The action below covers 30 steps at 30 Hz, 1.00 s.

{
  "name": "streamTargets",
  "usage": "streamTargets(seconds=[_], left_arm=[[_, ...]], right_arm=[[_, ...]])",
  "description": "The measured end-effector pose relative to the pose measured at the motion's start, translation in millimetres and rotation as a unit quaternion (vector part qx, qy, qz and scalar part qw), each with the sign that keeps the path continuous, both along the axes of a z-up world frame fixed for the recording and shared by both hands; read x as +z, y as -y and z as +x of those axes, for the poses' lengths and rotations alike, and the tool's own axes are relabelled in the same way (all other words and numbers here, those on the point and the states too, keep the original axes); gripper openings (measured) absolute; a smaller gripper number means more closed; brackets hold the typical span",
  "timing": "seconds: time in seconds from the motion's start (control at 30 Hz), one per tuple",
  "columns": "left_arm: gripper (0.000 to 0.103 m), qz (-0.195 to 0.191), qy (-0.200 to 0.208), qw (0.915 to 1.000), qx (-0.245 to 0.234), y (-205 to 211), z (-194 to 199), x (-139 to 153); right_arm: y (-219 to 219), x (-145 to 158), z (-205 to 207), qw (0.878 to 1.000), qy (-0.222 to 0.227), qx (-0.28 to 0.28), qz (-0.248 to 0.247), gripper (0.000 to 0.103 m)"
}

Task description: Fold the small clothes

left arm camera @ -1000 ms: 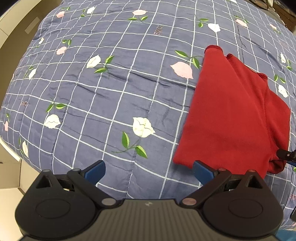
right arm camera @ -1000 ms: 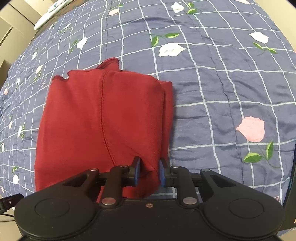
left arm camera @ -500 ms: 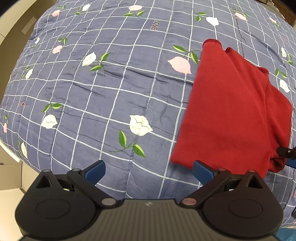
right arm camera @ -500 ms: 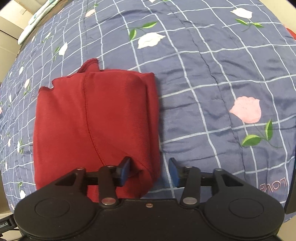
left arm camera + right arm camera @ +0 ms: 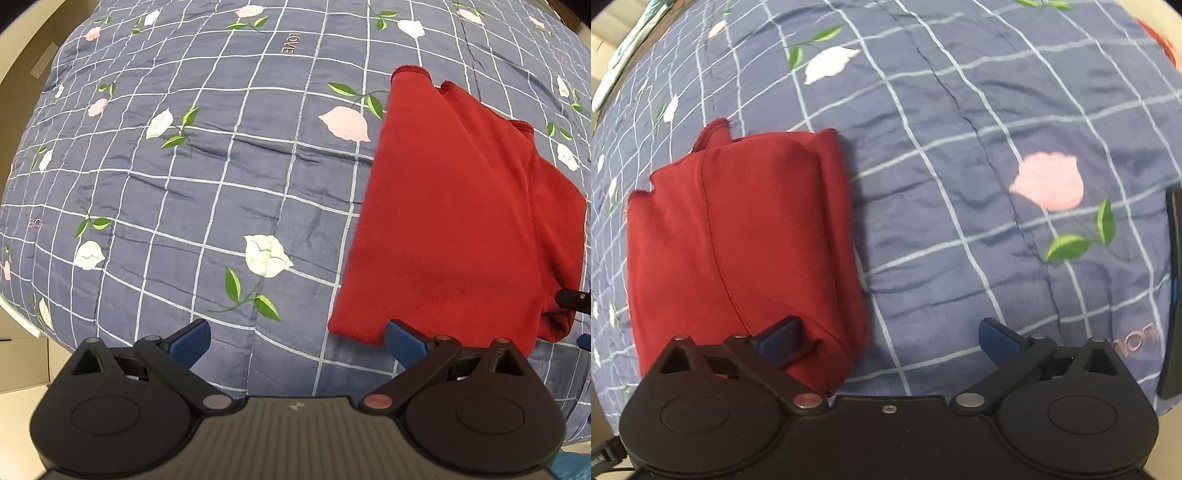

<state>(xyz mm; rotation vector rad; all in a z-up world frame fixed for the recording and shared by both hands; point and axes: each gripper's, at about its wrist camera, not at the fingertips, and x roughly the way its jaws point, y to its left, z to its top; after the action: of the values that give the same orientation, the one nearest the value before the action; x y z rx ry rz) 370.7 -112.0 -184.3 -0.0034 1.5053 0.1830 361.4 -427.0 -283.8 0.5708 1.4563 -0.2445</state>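
Both claws gape empty, the right gripper [image 5: 889, 336] with one finger [image 5: 781, 336] against the folded red garment [image 5: 738, 243], the left gripper [image 5: 297, 338] at its near corner on the quilt [image 5: 221, 177], so a careless pull-away could snag and undo the fold.

1. A bed fills both views, covered by a blue-grey quilt [image 5: 229, 177] with a white grid — pink and white flowers with green leaves scattered over it.
2. The word "LOVE" [image 5: 290, 42] is stitched into the quilt.
3. The cloth is lightly creased.
4. Past the bed's left edge stands pale, cream-coloured furniture [image 5: 22, 369] — which kind cannot be told.
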Motion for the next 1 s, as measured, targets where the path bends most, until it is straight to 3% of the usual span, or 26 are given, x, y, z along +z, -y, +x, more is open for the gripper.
streamTargets(seconds=[0.37, 0.63, 0.83, 1.0], left_arm=[[0.102, -0.004, -0.001, 0.9999, 0.011, -0.6, 16.1, -7.0], [0.102, -0.002, 0.01, 1.0, 0.001, 1.1, 40.7, -14.8], [0.102, 0.005, 0.007, 0.9994, -0.034, 10.1, 57.0, -31.9], [0.103, 0.018, -0.007, 0.9982, -0.056, 17.6, 64.2, -45.1]], right_arm=[[4.6, 16.5, 11.8, 0.997, 0.062, -0.03, 0.016, 0.102], [-8.9, 3.9, 27.2, 0.998, 0.038, -0.025, 0.05, 0.102], [-17.6, -20.7, 29.2, 0.998, -0.018, -0.004, 0.06, 0.103], [-18.5, -22.5, 26.7, 0.998, -0.004, 0.008, 0.062, 0.103]])
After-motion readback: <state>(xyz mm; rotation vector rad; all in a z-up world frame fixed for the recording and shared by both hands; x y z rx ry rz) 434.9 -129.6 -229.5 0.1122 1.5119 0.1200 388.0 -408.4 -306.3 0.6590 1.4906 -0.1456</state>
